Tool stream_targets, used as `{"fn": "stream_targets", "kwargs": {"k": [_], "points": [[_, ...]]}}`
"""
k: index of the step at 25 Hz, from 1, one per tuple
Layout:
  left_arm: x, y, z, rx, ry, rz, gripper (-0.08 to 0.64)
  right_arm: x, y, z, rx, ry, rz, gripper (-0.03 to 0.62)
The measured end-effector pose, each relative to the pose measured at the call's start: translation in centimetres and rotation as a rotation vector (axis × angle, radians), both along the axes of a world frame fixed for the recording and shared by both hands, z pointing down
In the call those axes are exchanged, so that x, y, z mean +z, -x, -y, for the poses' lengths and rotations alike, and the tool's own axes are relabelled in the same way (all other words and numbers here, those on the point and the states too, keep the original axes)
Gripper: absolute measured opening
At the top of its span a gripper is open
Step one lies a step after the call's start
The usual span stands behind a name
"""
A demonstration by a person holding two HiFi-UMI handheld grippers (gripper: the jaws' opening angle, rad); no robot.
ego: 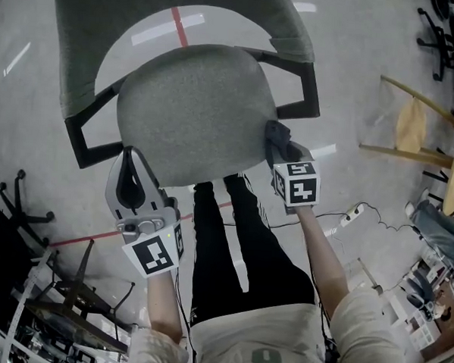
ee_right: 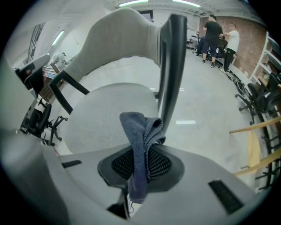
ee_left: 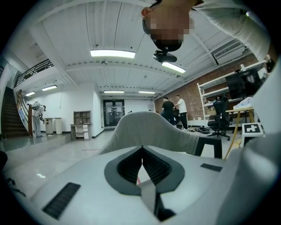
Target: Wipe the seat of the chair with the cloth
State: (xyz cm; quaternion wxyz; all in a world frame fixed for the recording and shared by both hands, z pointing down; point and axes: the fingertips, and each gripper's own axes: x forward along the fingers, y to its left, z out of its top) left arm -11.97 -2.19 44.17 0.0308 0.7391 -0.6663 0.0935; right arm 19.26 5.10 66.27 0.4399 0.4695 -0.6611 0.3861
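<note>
The chair's grey padded seat point(ego: 196, 111) lies below me in the head view, its backrest point(ego: 83, 33) beyond and black armrest frames at both sides. My right gripper point(ego: 275, 132) sits at the seat's right front edge, shut on a grey-blue cloth point(ee_right: 141, 134) that is bunched and sticks up from between the jaws. In the right gripper view the seat point(ee_right: 109, 114) spreads just past the cloth, beside the armrest post point(ee_right: 171, 66). My left gripper point(ego: 128, 158) hovers at the seat's left front edge, jaws shut with nothing in them. Its own view looks over the backrest point(ee_left: 145, 125).
A black armrest frame point(ego: 89, 135) stands close to the left gripper. A wooden stand point(ego: 412, 122) and office chairs point(ego: 447, 33) are off to the right, and a chair base point(ego: 21, 204) to the left. A power strip point(ego: 352, 214) lies on the floor. Two people point(ee_right: 221, 37) stand far off.
</note>
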Motion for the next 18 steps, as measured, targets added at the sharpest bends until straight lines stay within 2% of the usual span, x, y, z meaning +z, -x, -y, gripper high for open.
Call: {"fn": "stream_targets", "kwargs": {"k": [2, 5, 10, 12, 15, 17, 18], "points": [[-0.7, 0.1, 0.4, -0.020, -0.001, -0.011, 0.015, -2.7, 1.3, 1.8, -0.014, -0.061, 0.028, 0.057], [-4.2, 0.5, 2.3, -0.071, -0.042, 0.021, 0.015, -8.7, 4.3, 7.0, -0.018, -0.223, 0.086, 0.057], [-14.7, -0.2, 4.7, -0.125, -0.137, -0.016, 0.015, -24.8, 6.8, 14.4, -0.033, -0.546, 0.143, 0.057], [-19.5, -0.9, 4.8, -0.143, -0.166, -0.047, 0.015, -32.1, 7.0, 15.6, -0.039, -0.665, 0.186, 0.057], [-25.8, -2.1, 5.7, -0.159, -0.186, -0.153, 0.015, -42.3, 7.4, 16.8, -0.042, -0.844, 0.259, 0.057], [-29.2, -2.2, 5.2, -0.155, -0.187, -0.201, 0.015, -47.5, 8.6, 15.7, -0.054, -0.917, 0.298, 0.057], [-30.6, -2.2, 4.6, -0.151, -0.193, -0.198, 0.015, -49.6, 9.5, 14.8, -0.069, -0.943, 0.317, 0.057]]}}
